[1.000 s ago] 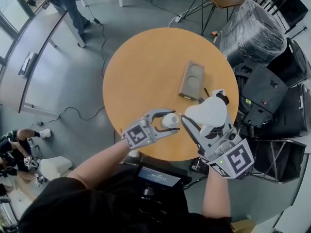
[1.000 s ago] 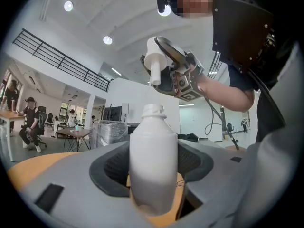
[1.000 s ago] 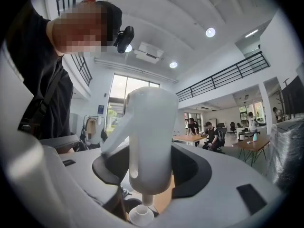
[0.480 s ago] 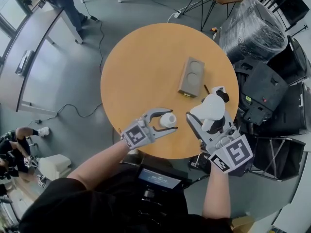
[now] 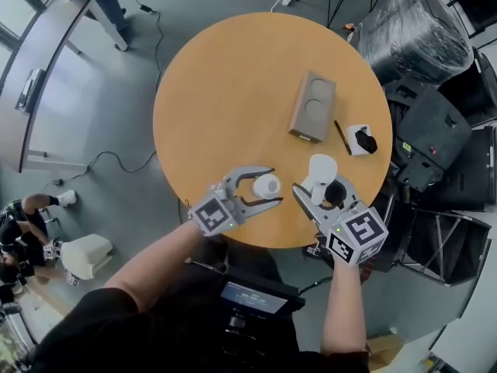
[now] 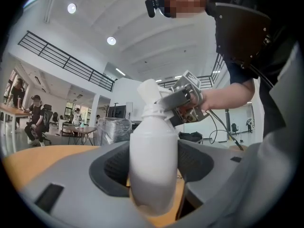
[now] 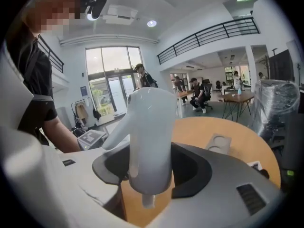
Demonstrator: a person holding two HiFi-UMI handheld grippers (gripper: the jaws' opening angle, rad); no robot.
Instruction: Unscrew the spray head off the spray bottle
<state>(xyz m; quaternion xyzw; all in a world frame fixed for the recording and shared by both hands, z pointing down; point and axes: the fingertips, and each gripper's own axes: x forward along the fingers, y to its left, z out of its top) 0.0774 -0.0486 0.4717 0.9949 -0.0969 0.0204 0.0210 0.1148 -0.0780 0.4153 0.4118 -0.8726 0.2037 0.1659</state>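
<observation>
Left gripper (image 5: 275, 185) clamps the uncapped spray bottle (image 5: 265, 186), right gripper (image 5: 322, 187) grips the spray head (image 5: 320, 167) at its three o'clock; tilting the bottle risks spilling.

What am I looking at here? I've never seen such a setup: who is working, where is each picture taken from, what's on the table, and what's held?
There is no robot. A person holds a hand-operated pair of tongs in each hand. The head view comes from a camera on the person's head, looking down. Each gripper view comes from a camera riding on one pair of tongs. On the round table lie a grey tray with two round hollows, a thin dark stick and a small white and black object. The left tongs are closed on the white spray bottle. The right tongs are closed on the spray head, which is apart from the bottle, so it is already off.
</observation>
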